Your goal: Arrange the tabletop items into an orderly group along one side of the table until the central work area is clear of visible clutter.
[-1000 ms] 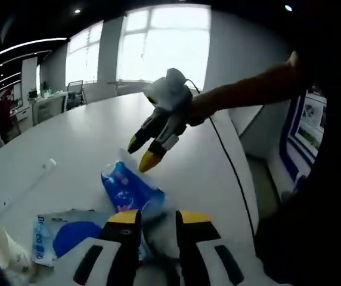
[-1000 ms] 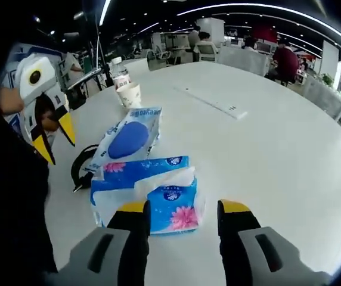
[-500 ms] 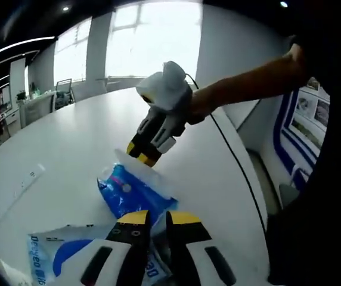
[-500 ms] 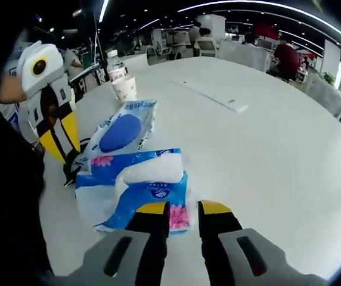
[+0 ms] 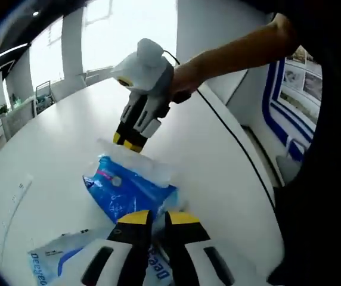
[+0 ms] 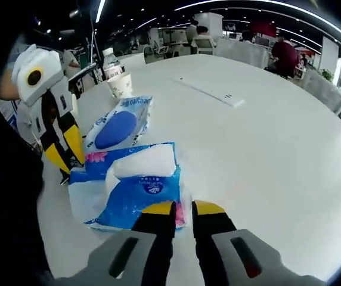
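Right gripper view: the tissue pack (image 6: 138, 193) lies directly ahead of our right gripper (image 6: 182, 210), at lower centre of the frame. Its long axis runs from lower left toward upper right, roughly across the jaw line. The yellow-tipped jaws stand nearly together, and appear pinched on the pack's near corner; contact is probable, though the pinch point itself is hidden behind the tips.

The left gripper (image 6: 66, 156) enters at middle left of this view, pointing down, its tips just at the far-left end of the same pack. In the left gripper view its own jaws (image 5: 154, 218) rise at bottom centre, close together, at the near edge of the blue wrapper (image 5: 126, 190); we cannot tell whether anything is caught between them.

Beyond the tissue pack, toward upper left, lie the wipes pouch (image 6: 115, 126), then a paper cup (image 6: 121, 85) and a bottle (image 6: 112, 62) at the table edge (image 6: 290, 137).

Judgement: both tools bracket the pack end to end; the right is placed to drag it toward the pouch-and-cup side. The right arm reaches in extended, wrist angled downward.
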Demonstrator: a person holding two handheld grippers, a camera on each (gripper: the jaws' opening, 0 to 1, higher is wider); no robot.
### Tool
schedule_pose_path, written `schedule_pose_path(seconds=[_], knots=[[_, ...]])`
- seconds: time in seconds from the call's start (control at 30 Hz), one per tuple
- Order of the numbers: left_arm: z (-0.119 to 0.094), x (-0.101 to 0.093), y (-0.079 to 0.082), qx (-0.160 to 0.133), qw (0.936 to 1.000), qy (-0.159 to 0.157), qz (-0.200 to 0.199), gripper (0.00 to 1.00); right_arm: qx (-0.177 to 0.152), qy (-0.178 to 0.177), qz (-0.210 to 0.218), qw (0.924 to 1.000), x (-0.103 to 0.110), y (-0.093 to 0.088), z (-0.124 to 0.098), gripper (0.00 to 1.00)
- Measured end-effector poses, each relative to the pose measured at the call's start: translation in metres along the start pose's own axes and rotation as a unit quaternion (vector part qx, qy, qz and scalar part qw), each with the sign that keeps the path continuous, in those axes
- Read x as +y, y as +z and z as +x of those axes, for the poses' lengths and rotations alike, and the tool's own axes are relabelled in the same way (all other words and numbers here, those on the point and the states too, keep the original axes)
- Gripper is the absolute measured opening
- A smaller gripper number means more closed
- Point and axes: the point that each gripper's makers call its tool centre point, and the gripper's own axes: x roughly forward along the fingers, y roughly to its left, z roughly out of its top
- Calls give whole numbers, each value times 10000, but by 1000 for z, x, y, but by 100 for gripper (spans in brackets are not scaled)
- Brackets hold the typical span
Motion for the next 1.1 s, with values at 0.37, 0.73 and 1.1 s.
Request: schedule_pose_path(seconds=[0.37, 0.73, 1.1], knots=[[-2, -11, 4, -63, 9994, -345, 5, 0, -55, 42, 121, 9999, 2, -3, -3, 0], [-15, -1, 15, -168, 9989, -440, 52, 0, -209, -17, 327, 9992, -1, 1, -12, 0], [-23, 22, 27, 32, 9976, -571, 403, 0, -559, -286, 741, 9953, -5, 16, -35, 0]])
